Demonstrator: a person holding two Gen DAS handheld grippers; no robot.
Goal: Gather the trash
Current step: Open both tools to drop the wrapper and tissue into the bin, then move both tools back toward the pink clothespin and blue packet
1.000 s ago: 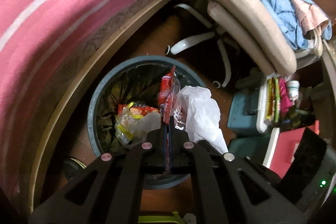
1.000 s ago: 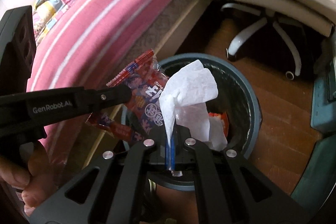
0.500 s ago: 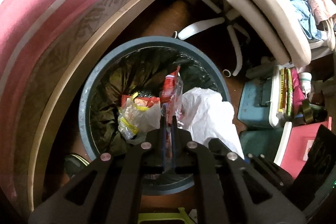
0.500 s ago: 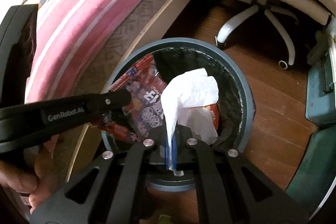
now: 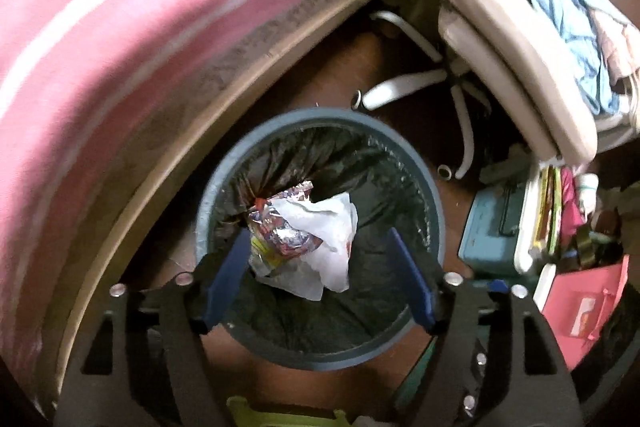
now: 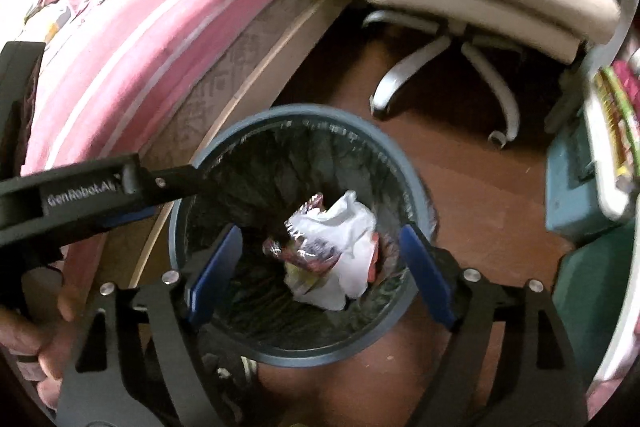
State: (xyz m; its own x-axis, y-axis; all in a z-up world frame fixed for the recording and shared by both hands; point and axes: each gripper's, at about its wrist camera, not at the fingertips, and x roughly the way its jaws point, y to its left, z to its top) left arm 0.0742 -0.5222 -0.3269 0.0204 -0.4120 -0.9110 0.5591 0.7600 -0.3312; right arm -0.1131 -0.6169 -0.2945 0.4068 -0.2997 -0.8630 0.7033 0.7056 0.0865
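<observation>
Trash sits in the bin now: a crinkled snack wrapper (image 5: 282,231) and a white tissue (image 5: 332,247) lie together inside the round blue bin (image 5: 320,117), on its black liner (image 5: 316,155). My left gripper (image 5: 318,277) has just been opening; its blue pads stand wide with nothing pressed between them. My right gripper (image 6: 320,273) has just been opening too, spread over the bin mouth and holding nothing. From the right wrist view my left gripper's black finger reaches in from the left over the bin rim, my hand (image 6: 36,331) behind it. Bed with pink striped cover (image 5: 120,27) crowds the bin's left side. Beige swivel chair (image 5: 504,39) stands far right, clothes (image 5: 560,27) heaped on it. Teal box (image 5: 496,227) and pink folder (image 5: 588,303) clutter the floor to the right.
</observation>
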